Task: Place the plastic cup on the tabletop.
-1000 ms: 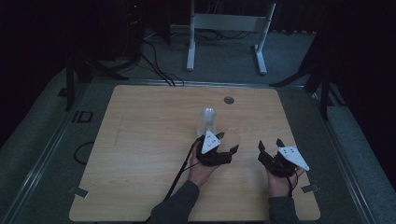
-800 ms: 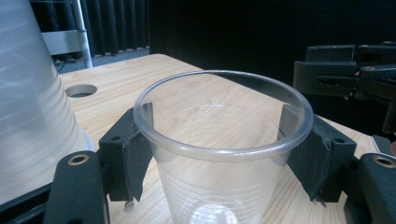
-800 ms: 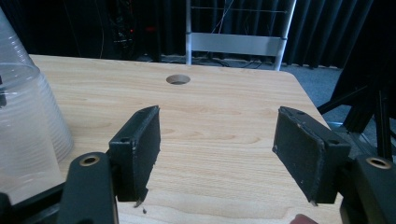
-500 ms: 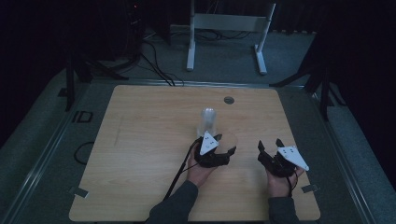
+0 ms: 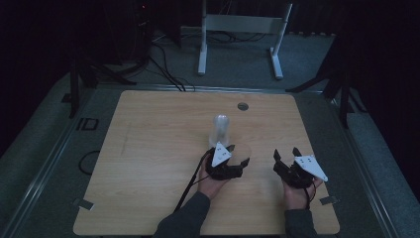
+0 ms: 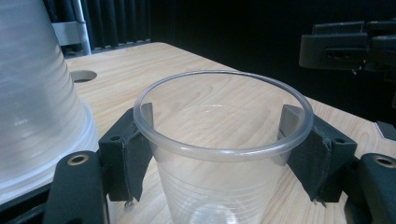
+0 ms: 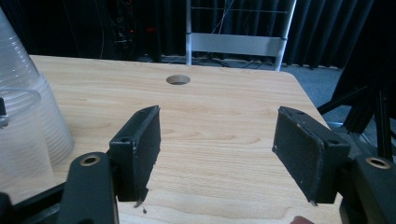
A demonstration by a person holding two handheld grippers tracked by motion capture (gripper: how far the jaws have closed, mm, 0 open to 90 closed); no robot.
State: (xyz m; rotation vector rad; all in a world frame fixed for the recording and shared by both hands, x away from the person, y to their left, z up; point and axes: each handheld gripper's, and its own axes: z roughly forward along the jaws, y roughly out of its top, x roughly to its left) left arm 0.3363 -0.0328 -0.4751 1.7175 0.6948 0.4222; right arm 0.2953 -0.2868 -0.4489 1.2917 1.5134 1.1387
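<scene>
At the center of the high view, on the wooden table (image 5: 148, 148), an upturned stack of clear cups (image 5: 220, 129) stands just above your left gripper (image 5: 239, 154), whose pads clamp a single clear cup (image 6: 222, 149) upright by its rim. At lower right, your right gripper (image 5: 286, 153) hangs with jaws apart, empty.

Wooden table (image 5: 148, 148) under cup stack (image 5: 220, 128)

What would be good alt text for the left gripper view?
The left gripper grips a clear plastic cup just below its rim, upright over a wooden table. A stack of upside-down clear cups stands at left.
</scene>
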